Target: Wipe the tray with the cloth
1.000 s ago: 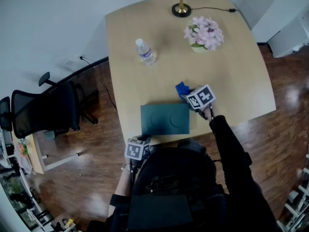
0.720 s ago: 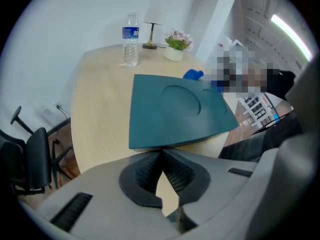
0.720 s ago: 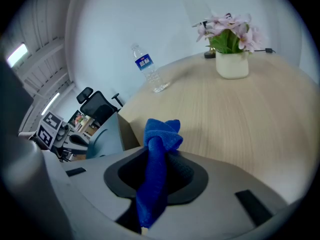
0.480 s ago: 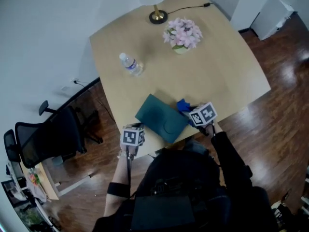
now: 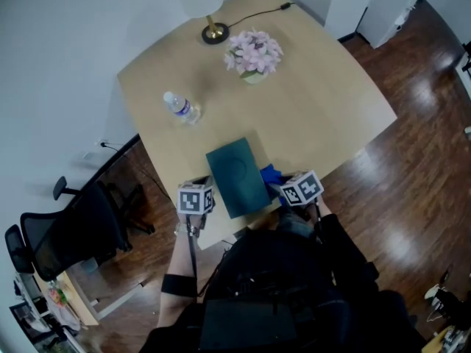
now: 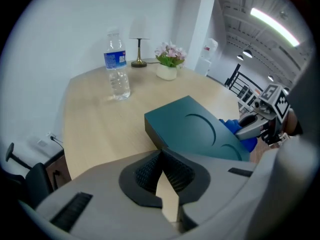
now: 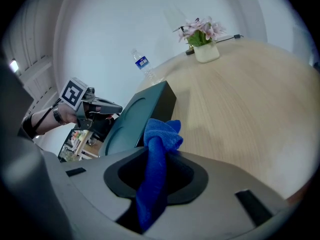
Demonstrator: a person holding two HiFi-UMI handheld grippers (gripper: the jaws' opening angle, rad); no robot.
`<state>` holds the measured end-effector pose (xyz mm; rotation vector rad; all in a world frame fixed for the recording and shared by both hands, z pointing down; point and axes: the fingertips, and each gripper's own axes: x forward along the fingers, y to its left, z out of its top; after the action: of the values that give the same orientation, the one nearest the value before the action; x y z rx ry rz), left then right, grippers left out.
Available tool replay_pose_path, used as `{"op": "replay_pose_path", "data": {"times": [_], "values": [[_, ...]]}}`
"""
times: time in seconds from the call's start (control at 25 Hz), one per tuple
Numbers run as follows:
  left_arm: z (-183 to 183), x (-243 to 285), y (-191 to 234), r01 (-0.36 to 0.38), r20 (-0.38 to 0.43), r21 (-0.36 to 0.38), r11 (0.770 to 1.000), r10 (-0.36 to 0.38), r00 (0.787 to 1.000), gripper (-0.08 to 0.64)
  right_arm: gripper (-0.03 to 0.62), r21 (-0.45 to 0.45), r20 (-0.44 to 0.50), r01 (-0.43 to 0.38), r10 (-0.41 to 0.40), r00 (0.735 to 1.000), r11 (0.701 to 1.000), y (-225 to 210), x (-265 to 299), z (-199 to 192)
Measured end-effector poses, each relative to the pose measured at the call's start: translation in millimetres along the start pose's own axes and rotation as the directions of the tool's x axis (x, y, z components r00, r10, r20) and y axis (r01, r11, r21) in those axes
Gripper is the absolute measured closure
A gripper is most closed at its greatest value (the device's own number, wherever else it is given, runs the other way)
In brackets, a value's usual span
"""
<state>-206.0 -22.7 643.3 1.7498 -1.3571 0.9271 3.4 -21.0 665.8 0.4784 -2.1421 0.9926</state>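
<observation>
Right gripper (image 7: 158, 156) pinches the blue cloth (image 7: 161, 133); left gripper (image 6: 161, 158) closed, empty. Best sweep flat across the teal tray (image 6: 192, 129), frame center.

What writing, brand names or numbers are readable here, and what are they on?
No text here can be read.
Bottle: blue label with white print, too blurred to read.
Left cube and right cube: black-and-white square patterns, no letters or numbers.

Black sleeve (image 5: 336, 235), black armband (image 5: 174, 285).
</observation>
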Motion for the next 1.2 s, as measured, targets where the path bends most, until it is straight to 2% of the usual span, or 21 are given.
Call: {"op": "replay_pose_path", "data": {"times": [0.08,0.24,0.36,0.48,0.64,0.88,1.08,1.2], "values": [[9.4,-13.6,-7.2,0.012,0.034,0.010,1.000,-0.012,0.999,0.559,0.495,-0.011,0.019,0.020,-0.020,1.000,1.000,-7.8,-2.8,14.1],[24.7,-23.0,-46.1,0.092,0.055,0.064,0.994,-0.096,0.994,0.559,0.495,-0.039,0.053,0.057,-0.055,0.997,0.998,-28.3,-1.1,56.3],[25.0,-11.9,-67.6,0.122,0.022,0.076,0.990,-0.124,0.992,0.558,0.494,-0.084,0.064,0.061,-0.056,0.996,0.995,-38.7,6.2,94.4],[10.2,2.8,-72.9,0.118,-0.040,0.081,0.990,-0.116,0.993,0.558,0.494,-0.134,0.051,0.054,-0.048,0.998,0.989,-44.2,16.4,124.4],[5.0,8.1,-70.9,0.129,-0.050,0.024,0.991,-0.128,0.991,0.560,0.494,-0.223,-0.007,0.048,-0.051,0.999,0.974,-51.8,34.6,144.2],[4.3,8.7,-78.2,0.125,-0.128,0.089,0.988,-0.113,0.985,0.560,0.495,-0.355,-0.109,-0.017,-0.023,0.994,0.935,-44.5,58.9,139.9],[6.5,9.7,-73.4,0.141,-0.135,0.064,0.988,-0.131,0.982,0.560,0.495,-0.368,-0.147,-0.074,0.020,0.989,0.927,-34.5,55.6,126.7],[8.1,9.4,-73.0,0.142,-0.136,0.075,0.987,-0.131,0.982,0.560,0.495,-0.384,-0.162,-0.125,0.067,0.985,0.915,-19.3,48.0,108.9]]}}
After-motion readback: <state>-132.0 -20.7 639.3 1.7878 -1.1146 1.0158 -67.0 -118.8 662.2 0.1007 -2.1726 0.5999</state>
